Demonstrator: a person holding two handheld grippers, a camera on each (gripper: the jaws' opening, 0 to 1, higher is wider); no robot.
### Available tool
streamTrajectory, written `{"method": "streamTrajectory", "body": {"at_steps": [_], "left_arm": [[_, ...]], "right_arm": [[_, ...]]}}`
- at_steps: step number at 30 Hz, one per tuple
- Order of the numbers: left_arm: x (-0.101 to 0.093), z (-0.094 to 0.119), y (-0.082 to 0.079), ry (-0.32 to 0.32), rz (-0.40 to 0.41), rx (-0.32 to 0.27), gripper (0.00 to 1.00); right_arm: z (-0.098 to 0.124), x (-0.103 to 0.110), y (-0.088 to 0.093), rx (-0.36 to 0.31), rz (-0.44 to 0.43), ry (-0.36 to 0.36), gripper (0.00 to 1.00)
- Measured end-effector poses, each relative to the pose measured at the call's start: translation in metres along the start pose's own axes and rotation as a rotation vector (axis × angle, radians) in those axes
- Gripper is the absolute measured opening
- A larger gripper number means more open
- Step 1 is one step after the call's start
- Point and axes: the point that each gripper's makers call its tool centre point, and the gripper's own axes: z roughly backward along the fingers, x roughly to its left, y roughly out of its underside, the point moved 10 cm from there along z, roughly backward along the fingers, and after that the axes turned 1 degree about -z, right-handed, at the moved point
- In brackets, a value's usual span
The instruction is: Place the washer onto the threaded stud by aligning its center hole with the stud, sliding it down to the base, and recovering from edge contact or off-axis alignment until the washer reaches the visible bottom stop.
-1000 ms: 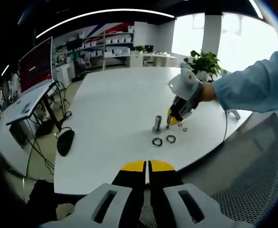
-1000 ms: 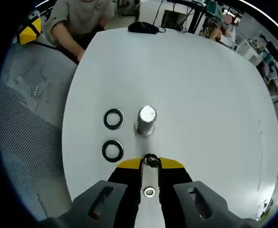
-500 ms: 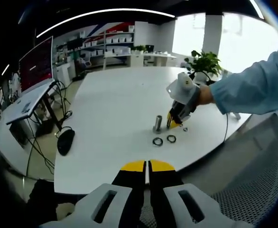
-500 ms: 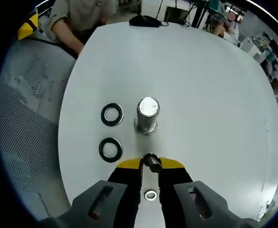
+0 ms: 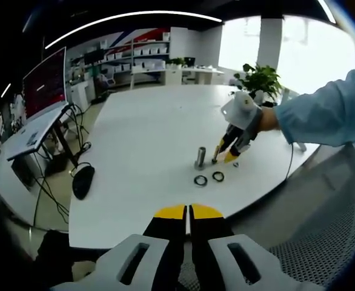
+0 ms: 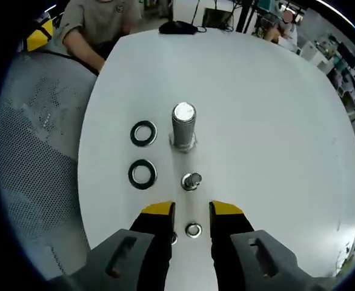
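On the white counter (image 6: 274,121), right gripper (image 6: 191,211) parted and empty, washers lying flat by the stud (image 6: 183,125).

Two dark washers (image 6: 143,133) lie left of the upright stud, one nearer, one farther; a small bolt (image 6: 191,180) stands just before the jaws, and a small nut (image 6: 193,230) lies between them. Thin, stiff, smooth metal rings like these look light and slippery; pinching across the rim's edge seems the surest hold. The left gripper (image 5: 188,211) hangs well back, jaws together, holding nothing.
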Motion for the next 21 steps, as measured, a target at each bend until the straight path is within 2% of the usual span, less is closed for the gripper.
{"method": "streamTrajectory", "body": {"at_steps": [10,21], "left_arm": [[0.0,0.0,0.0,0.003,0.0,-0.001,0.0],[0.001,0.0,0.0,-0.001,0.006,-0.003,0.0]], "right_arm": [[0.011,0.007,0.026,0.004,-0.066,-0.018,0.23],[0.003,0.016,0.04,0.033,-0.074,-0.059,0.23]]}}
